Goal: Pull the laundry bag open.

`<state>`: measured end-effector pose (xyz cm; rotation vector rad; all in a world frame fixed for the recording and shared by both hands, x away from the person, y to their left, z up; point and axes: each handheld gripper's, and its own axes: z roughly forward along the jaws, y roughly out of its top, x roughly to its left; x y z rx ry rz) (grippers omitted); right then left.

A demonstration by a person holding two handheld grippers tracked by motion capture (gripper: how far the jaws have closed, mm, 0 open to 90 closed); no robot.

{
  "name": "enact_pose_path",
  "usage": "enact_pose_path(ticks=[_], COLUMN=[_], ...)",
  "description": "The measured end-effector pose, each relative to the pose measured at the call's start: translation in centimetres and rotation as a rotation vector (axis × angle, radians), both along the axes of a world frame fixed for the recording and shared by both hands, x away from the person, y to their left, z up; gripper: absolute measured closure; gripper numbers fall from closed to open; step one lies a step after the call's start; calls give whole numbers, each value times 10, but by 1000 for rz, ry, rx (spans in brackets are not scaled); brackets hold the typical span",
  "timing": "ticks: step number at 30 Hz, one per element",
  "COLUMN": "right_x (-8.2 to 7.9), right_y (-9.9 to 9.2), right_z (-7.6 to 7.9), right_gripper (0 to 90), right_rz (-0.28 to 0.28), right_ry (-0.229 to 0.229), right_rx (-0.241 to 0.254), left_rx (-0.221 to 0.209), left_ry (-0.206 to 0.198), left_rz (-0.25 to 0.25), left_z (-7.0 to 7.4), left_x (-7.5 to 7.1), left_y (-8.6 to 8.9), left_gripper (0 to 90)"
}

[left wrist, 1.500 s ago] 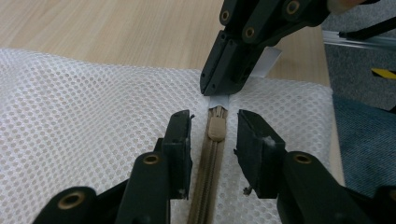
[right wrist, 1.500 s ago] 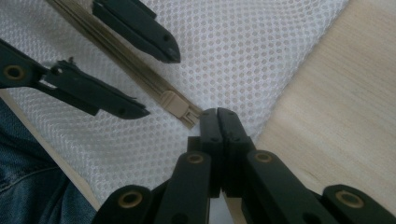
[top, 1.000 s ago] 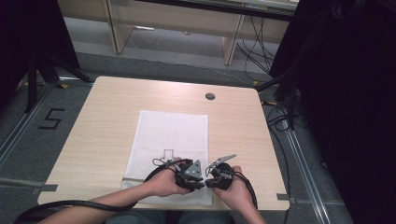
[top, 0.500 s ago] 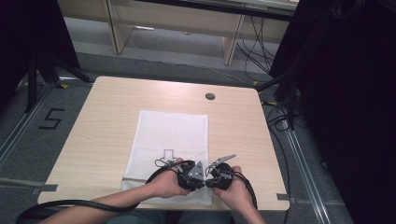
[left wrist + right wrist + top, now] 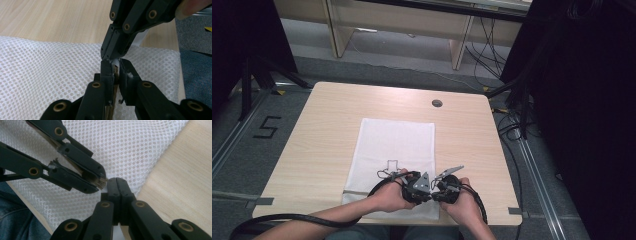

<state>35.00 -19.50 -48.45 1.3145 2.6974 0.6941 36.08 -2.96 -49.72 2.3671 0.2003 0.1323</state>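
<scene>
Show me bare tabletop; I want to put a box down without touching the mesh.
Free: the light wooden table left of the white mesh bag, the strip right of it, and the far edge. Crowded: the near edge, around both grippers.

Had both forearms in from near edge, hands side by side, knuckles almost touching. My left gripper (image 5: 418,184) pointed right, its jaws just closing, down to narrow gap. My right gripper (image 5: 443,189) pointed left, jaws pressed fully together. Tips of both met nose to nose, near-right of centre.
</scene>
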Motion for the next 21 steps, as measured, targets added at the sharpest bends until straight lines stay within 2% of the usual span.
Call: enact_pose_path(ticks=[2,4,5,11,12,13,18,21], right_x=[1,1,0,1,1,2,2,2], right_y=[0,0,0,0,-1,-1,-1,-1], right_z=[-1,-1,0,-1,-1,-1,-1,-2], right_gripper=[900,900,900,900,900,900,900,900], right_rz=[27,27,10,13,18,18,21,23], right_ry=[-29,-28,-10,-16,-17,-16,-17,-16], right_rx=[-4,-2,-3,6,8,10,10,13], left_rx=[-2,-5,-6,-12,-16,-12,-25,-23], left_ry=[-8,-1,0,-7,4,-8,3,-8], left_rz=[-4,1,1,-3,5,-3,3,-10], left_z=[0,0,0,1,1,1,1,2], left_x=[0,-1,-1,-1,-2,-1,-2,-1], left_y=[0,1,1,2,2,2,3,4], left_gripper=[818,818,818,818,818,818,818,819])
